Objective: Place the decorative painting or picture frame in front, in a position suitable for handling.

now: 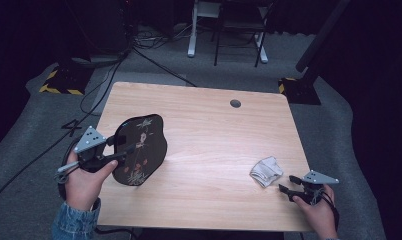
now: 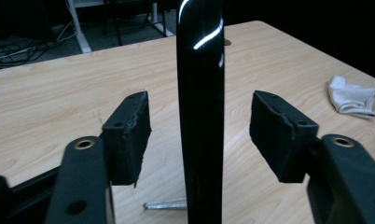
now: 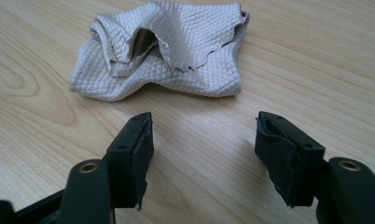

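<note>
Black tray [image 2: 199, 107] betw wide left tongs [image 2: 199, 135], untouched; right tongs [image 3: 204, 154] released nr cloth [image 3: 162, 51].

High view: fixed above the person's side of the counter [image 1: 209, 125]; faces forward and down; far enough to take in the whole top and the floor beyond.
Left gripper view: rides the left hand-held gripper [image 2: 199, 135]; looks low across the counter; very near the black plate [image 2: 199, 93], seen edge-on between the jaws.
Right gripper view: rides the right hand-held gripper [image 3: 204, 154]; tilted down at the wood; close to the white cloth [image 3: 167, 51].
Shared: cloth appears in all three; plate in the high and left views.
</note>
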Tool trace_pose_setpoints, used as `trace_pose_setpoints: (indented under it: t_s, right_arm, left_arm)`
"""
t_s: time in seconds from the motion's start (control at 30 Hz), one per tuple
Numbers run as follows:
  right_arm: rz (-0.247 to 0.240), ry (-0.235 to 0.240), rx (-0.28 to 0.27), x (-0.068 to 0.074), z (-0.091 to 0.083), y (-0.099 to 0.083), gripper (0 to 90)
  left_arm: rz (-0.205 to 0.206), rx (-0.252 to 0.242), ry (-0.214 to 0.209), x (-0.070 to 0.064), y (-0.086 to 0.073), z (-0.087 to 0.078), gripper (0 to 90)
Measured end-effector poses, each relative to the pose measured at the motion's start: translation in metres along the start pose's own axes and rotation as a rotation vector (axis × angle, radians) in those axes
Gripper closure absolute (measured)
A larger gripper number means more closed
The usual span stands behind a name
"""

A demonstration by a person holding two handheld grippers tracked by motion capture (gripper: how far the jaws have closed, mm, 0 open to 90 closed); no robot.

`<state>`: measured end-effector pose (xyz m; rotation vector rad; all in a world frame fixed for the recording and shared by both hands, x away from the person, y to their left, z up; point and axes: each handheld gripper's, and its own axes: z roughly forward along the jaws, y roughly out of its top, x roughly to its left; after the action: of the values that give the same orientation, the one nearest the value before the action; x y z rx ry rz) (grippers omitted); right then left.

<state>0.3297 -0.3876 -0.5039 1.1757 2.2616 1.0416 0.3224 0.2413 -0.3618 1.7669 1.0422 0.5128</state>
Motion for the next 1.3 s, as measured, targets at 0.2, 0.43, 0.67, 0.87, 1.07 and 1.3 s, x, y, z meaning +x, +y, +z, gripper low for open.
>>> trace_pose_setpoints:
  t_s: [0.2, 0.43, 0.67, 0.87, 1.07, 1.3]
  right_arm:
    - [0.0, -0.001, 0.0, 0.001, -0.001, -0.001, 37.5]
    - [0.0, -0.001, -0.001, 0.001, -0.001, -0.001, 37.5]
    - [0.001, -0.001, -0.001, 0.001, -0.001, -0.001, 37.5]
    - [0.0, -0.001, 0.0, 0.001, -0.001, -0.001, 37.5]
    - [0.001, -0.001, 0.0, 0.001, -0.001, -0.001, 37.5]
    - [0.0, 0.0, 0.0, 0.001, -0.001, -0.001, 37.5]
  left_arm:
    - [-0.033, -0.018, -0.04, 0.005, 0.004, 0.012, 56.0]
    - [-0.049, -0.039, -0.095, 0.01, 0.005, 0.015, 80.0]
    - [-0.021, -0.031, -0.106, 0.004, 0.008, 0.016, 80.4]
    - [0.0, -0.016, -0.119, -0.009, 0.016, 0.017, 80.4]
    - [0.032, -0.009, -0.172, -0.034, 0.026, 0.027, 80.4]
    - [0.049, -0.003, -0.241, -0.061, 0.033, 0.04, 80.4]
